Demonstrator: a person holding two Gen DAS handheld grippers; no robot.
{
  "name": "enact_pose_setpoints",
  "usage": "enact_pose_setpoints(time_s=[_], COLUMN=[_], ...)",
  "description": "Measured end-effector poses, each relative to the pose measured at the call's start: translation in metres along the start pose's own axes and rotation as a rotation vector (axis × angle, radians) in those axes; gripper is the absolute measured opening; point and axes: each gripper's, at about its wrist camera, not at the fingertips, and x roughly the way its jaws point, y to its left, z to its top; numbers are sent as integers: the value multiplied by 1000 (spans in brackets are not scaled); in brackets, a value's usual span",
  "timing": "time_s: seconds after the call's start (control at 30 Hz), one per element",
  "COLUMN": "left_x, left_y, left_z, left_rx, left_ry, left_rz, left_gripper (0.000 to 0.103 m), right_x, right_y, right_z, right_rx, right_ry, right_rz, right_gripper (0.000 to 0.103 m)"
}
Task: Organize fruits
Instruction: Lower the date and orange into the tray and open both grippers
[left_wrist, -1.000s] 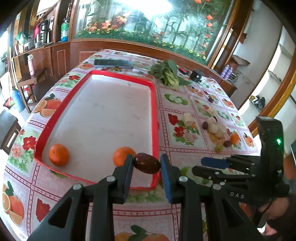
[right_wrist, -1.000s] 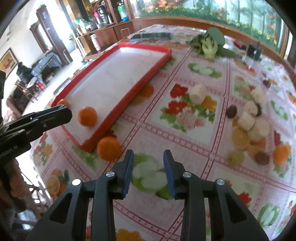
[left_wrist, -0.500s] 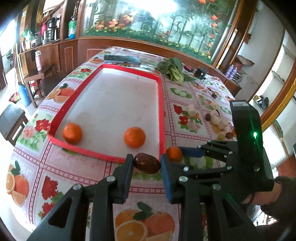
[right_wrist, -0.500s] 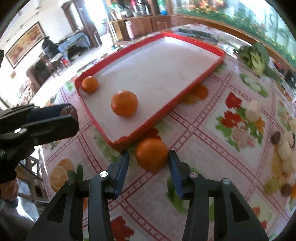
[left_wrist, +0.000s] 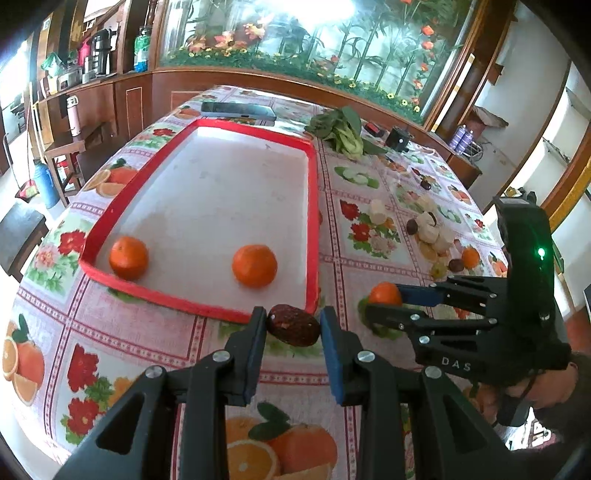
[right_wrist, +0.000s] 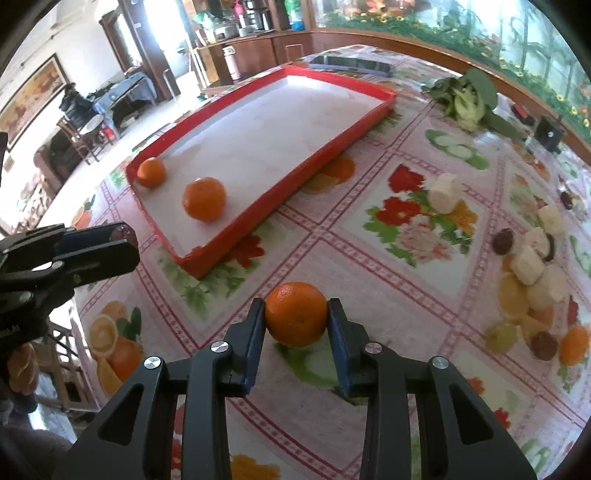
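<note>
- Right now your right gripper (right_wrist: 296, 320) has its fingers clamped on an orange (right_wrist: 296, 314), one pad on each side at the widest part, low over the worktop (right_wrist: 369, 266) just outside the near corner of the red tray (right_wrist: 295, 184).
- Your left gripper (left_wrist: 293, 326) has its fingers closed on a dark brown fruit (left_wrist: 294, 325), held across its long ends, just off the tray's near rim.
- Expect the orange to be light and firm with a little give in the skin; it is round, so it will likely roll once set down. A hold across the middle, as you have it, looks sound; a hold nearer the top could let it squirt out.
- The dark fruit looks wrinkled and possibly soft, so squeeze no harder than needed, or it may bruise or split. Held end to end, it may pivot between the pads.
- Two oranges sit inside the tray: one (left_wrist: 128, 257) in the near left corner, one (left_wrist: 254, 265) nearer the right rim, well apart from each other.
- More fruit lies in a loose pile (right_wrist: 532, 266) on the worktop off to the right: pale chunks, dark round pieces and another small orange. The pale chunks look soft and may crumble under pressure.
</note>
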Motion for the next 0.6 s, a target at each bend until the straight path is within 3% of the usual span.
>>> enact_pose_setpoints(time_s=[0.33,0.6], left_x=[3,23], left_y=[22,57], left_z=[30,55], left_rx=[-8,-31], left_ry=[-35,-30], left_rz=[47,127], left_gripper=[32,33], right_x=[-4,29], right_y=[8,27], right_z=[47,93], right_rx=[4,15], right_ry=[-50,-36], right_rz=[33,73], right_gripper=[32,32])
